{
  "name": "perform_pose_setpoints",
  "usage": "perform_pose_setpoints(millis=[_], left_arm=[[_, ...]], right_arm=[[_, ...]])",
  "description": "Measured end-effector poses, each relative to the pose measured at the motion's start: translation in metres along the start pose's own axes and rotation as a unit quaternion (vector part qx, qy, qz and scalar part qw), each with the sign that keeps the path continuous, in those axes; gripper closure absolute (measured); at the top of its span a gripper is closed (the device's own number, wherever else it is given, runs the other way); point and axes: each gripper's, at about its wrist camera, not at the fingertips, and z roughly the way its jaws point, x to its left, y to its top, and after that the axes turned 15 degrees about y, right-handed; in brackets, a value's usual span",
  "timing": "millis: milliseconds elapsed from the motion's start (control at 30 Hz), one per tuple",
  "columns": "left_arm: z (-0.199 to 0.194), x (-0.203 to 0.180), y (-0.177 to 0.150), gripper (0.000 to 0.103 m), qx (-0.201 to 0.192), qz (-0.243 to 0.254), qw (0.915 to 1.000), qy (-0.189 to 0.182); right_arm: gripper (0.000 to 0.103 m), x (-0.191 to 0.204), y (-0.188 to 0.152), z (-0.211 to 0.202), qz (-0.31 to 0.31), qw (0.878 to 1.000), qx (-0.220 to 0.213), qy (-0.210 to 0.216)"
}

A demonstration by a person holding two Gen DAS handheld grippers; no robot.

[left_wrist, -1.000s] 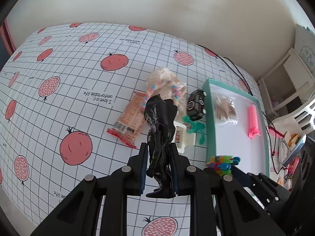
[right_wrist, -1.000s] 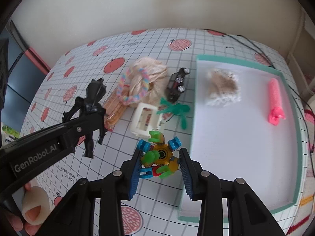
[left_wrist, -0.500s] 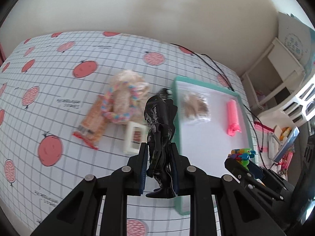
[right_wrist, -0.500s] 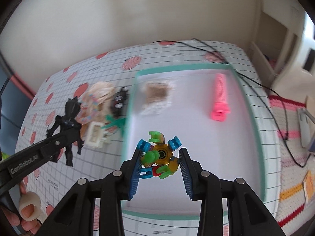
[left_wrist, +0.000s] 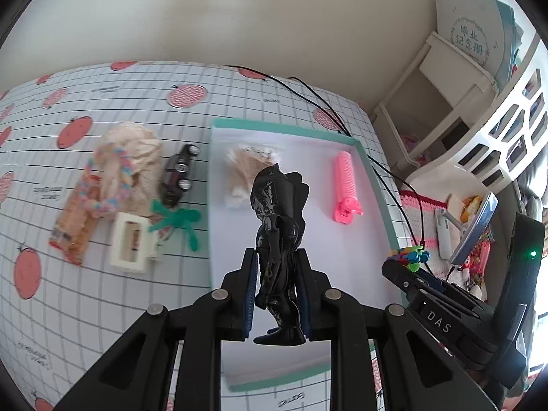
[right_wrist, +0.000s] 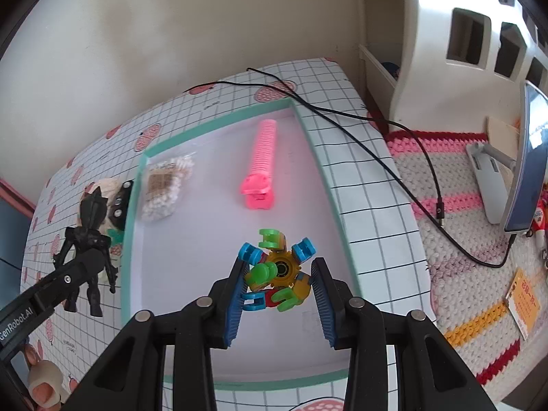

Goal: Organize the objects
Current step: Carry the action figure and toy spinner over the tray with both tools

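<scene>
Both grippers have carried over the tray [right_wrist: 219, 382]. Left gripper [left_wrist: 276, 286] pinches the black figure [left_wrist: 279, 226]; right gripper [right_wrist: 279, 294] clamps the spinner toy [right_wrist: 275, 270]. Lower each near the tray's front edge before releasing.

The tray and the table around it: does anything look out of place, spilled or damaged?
Nothing looks spilled or broken. The tray holds only a bag of cotton swabs and a pink hair roller. The toy car, snack packet and other pieces lie bunched together on the tablecloth beside it, not yet sorted.
</scene>
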Motion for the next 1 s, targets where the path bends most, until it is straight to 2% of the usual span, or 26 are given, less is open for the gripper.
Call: perform_pose_setpoints(millis=[400, 1000], left_arm=[[0.042, -0.026, -0.004, 0.081, 0.025, 0.037, 0.999, 0.003], [0.073, -0.018, -0.005, 0.081, 0.053, 0.014, 0.9983, -0.017]], right_arm=[[0.063, -0.014, 0.008, 0.027, 0.013, 1.0, 0.008, -0.001], [0.063, -0.02, 0.011, 0.049, 0.013, 1.0, 0.019, -0.022]])
